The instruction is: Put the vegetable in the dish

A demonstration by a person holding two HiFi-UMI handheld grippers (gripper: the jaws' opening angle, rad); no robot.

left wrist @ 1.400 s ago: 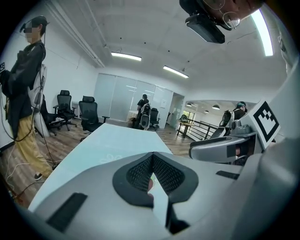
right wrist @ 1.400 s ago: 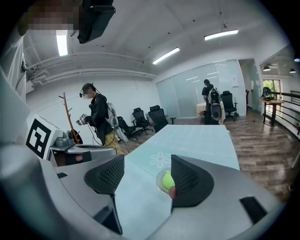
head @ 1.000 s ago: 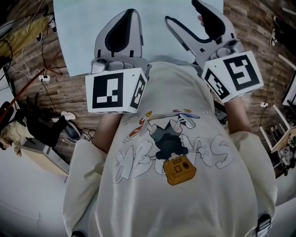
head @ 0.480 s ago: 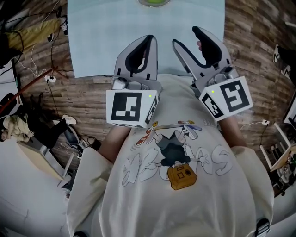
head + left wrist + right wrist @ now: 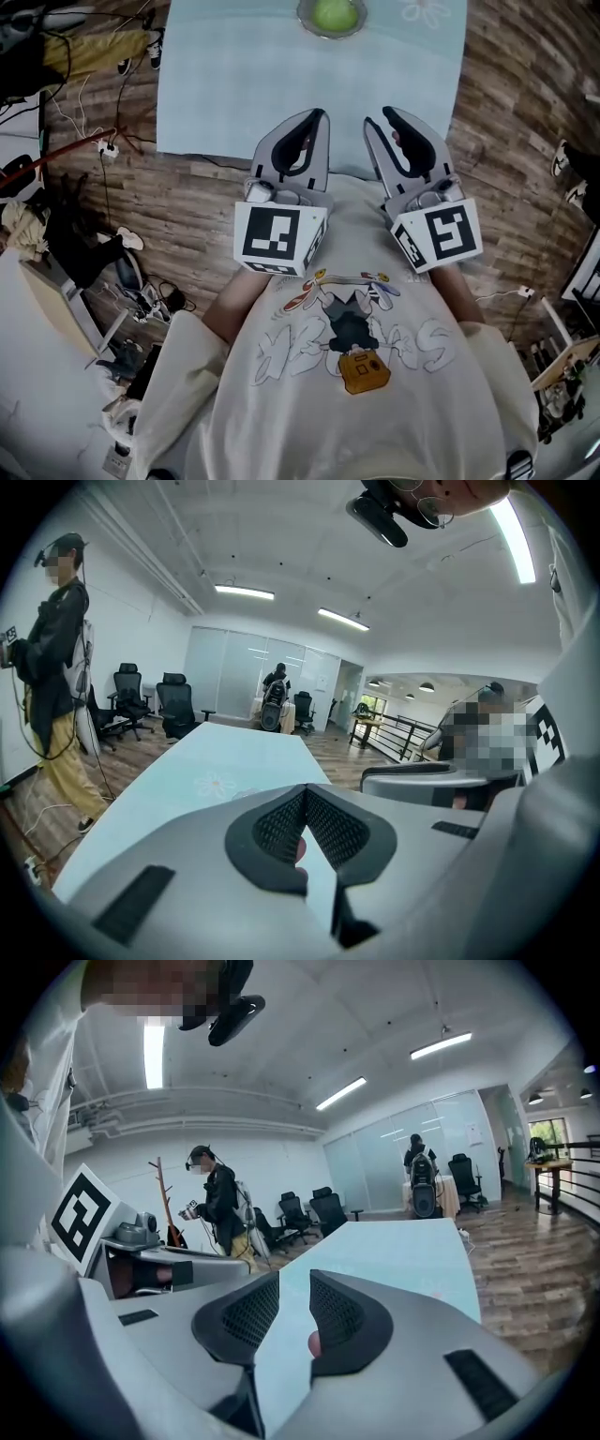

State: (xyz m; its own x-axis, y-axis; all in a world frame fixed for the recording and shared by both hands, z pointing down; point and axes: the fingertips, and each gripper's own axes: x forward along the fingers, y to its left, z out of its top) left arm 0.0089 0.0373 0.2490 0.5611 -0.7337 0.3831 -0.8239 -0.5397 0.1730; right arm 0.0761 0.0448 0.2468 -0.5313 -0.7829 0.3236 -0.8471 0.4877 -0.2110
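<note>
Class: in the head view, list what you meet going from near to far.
The person's shirt → left gripper, beside it the right gripper, jaws closing on nothing → table → dish holding the green vegetable.

— The bench point(image 5: 234, 84) top looks smooth and matt; the floor point(image 5: 525, 112) is rough-grained wood plank
— The dish point(image 5: 309, 26) has a grey rim with a slight sheen, metal or glass, hard to tell which. The vegetable point(image 5: 336, 13) in it has smooth skin
— The left gripper point(image 5: 306, 791) has a shell of smooth, matt grey plastic; its pads point(image 5: 277, 825) are black, finely meshed and rubbery-looking
— The person's shirt point(image 5: 450, 394) is soft cream cloth with a flat print
</note>
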